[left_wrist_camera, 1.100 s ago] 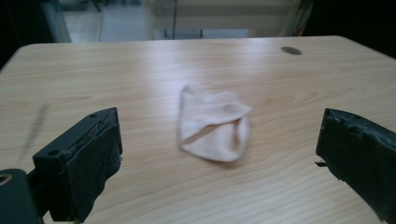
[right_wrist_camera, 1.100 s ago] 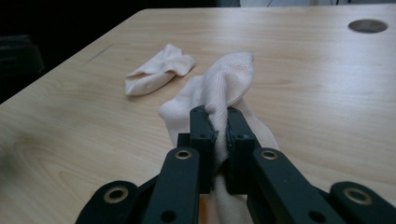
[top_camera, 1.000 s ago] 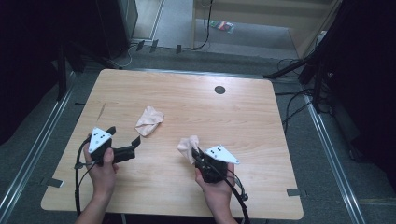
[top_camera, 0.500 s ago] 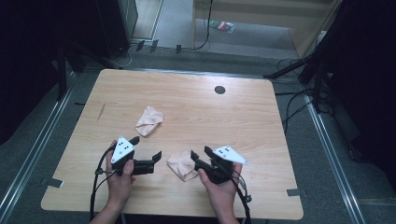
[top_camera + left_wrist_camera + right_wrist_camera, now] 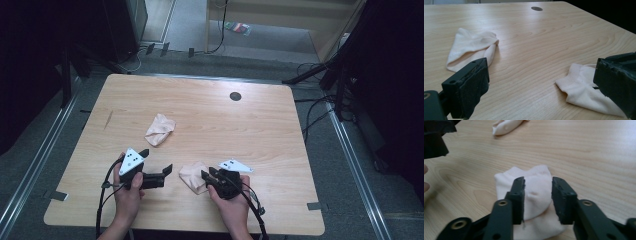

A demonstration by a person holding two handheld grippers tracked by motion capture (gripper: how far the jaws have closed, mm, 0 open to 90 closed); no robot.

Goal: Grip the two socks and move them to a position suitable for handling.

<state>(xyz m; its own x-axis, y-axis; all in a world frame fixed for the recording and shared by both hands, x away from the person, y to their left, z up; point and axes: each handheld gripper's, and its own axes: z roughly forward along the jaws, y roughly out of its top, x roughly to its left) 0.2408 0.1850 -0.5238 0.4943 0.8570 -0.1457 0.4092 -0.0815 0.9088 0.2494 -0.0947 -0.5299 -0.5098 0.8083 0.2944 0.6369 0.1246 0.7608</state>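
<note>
Two cream socks lie on the wooden table. The near sock rests flat between my two grippers. My right gripper sits low over its right part; its jaws have just been closing and straddle a raised fold of the sock, with no clear press on it. To the sock's left, my left gripper is wide open, points toward the sock and holds nothing. The far sock lies crumpled further back, left of centre.
A dark round hole marks the table near its far edge. Both hands are close to the table's near edge. Cables and dark equipment stand on the floor around the table.
The right gripper carried the near sock toward the near edge and let it down on the table. The left gripper moved right, up beside it.
</note>
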